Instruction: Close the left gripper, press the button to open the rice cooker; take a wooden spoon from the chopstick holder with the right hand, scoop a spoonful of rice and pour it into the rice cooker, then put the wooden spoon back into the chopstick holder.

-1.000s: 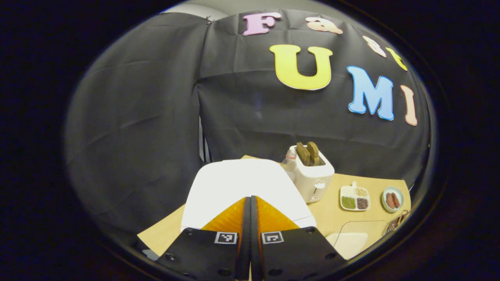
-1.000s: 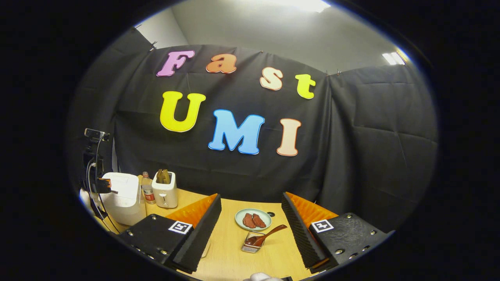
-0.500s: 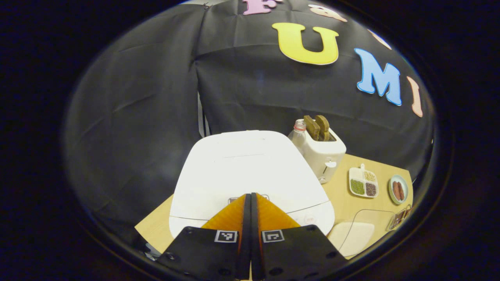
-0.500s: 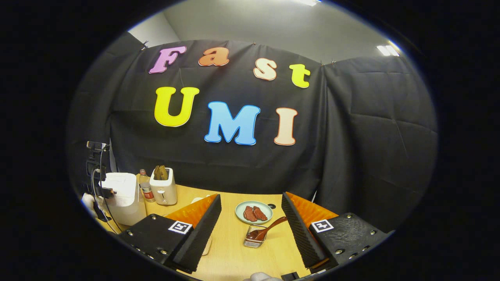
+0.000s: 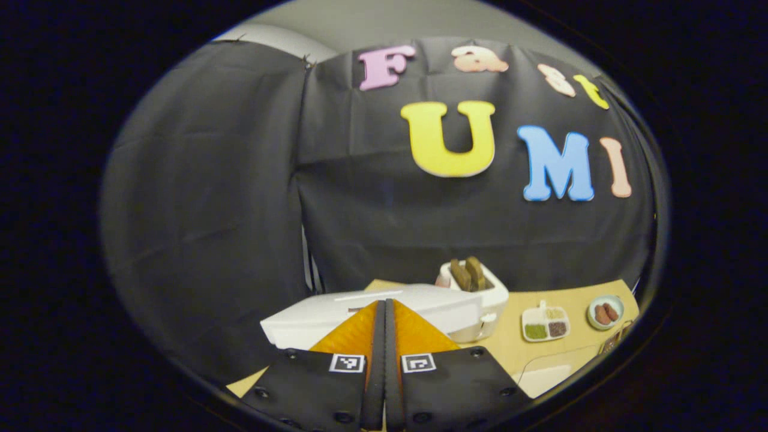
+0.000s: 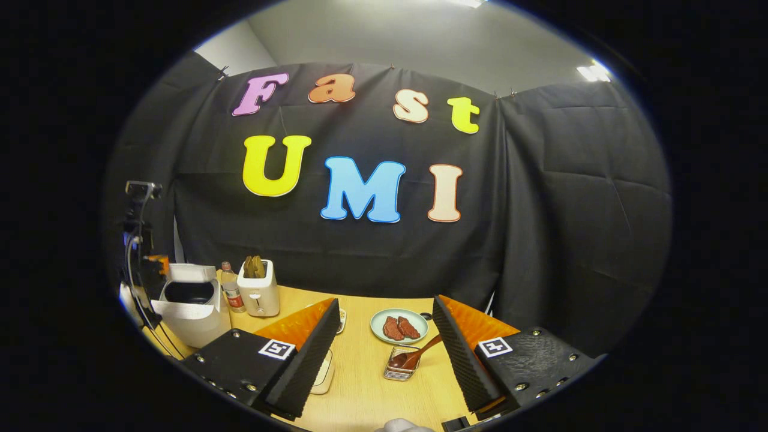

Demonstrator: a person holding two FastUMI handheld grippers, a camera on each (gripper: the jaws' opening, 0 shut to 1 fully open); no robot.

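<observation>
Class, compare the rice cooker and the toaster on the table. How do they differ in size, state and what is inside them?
The rice cooker is the bigger, wider box; the toaster is narrower and taller for its width. The rice cooker's lid is raised, showing a dark pot; the toaster has no lid, only open slots on top. The rice cooker's pot looks dark inside; the toaster has brown slices standing in it. Both are white and stand at the table's left end.

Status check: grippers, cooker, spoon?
Left hand-held gripper shut, empty; right hand-held gripper open. Rice cooker lid up. Wooden spoon in chopstick holder. Path clear.
</observation>
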